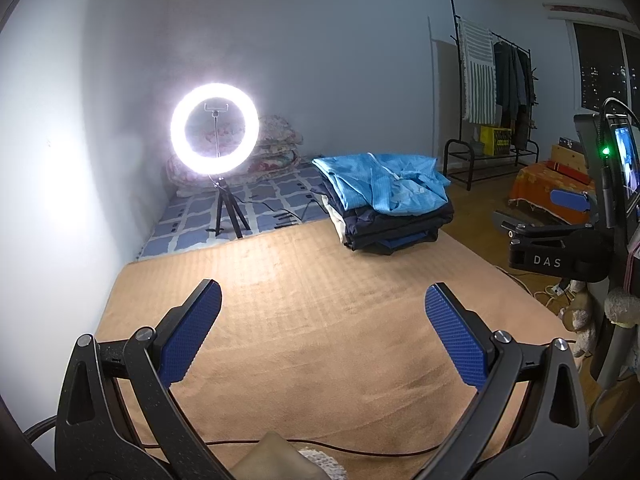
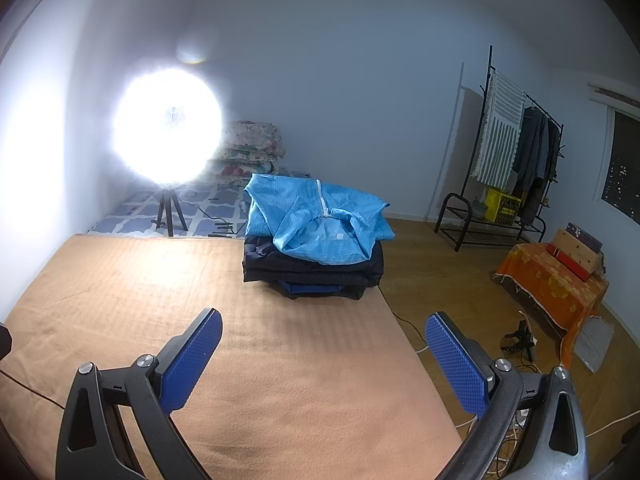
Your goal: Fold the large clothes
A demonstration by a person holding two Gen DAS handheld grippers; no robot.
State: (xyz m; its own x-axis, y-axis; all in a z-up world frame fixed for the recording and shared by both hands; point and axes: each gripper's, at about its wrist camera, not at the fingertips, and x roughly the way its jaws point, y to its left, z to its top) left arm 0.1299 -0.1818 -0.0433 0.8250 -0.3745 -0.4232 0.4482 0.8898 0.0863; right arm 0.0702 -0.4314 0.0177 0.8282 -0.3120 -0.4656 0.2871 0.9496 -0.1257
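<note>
Blanket (image 1: 320, 340) of tan colour covers the near part of the bed, and both grippers hang above it. The left gripper (image 1: 322, 334) has its jaws spread wide and holds nothing; its blue pads (image 1: 188, 340) are well apart. The right gripper (image 2: 324, 360) is also spread wide and empty, with its right finger over the edge of the blanket and the wooden floor (image 2: 440, 280).

The clothes are in a pile (image 2: 316, 268) at the far right corner of the blanket. On top lies a light blue jacket (image 2: 316, 220) with a white zipper, folded but a little loose. Under it are dark navy pieces, and in the left view a white piece shows at the left side of the pile.

Behind the blanket is a sheet (image 1: 256, 208) with blue and white pattern. On it stands a ring light (image 1: 216, 128) on a small tripod, very bright, and behind it some flowered quilts (image 2: 252, 148) are stacked against the wall. At the right is a black rack (image 2: 516, 168) with hanging clothes and a striped towel. Near it a yellow box (image 2: 502, 204) sits on the low shelf. An orange cloth (image 2: 556, 284) covers a low thing at the far right
</note>
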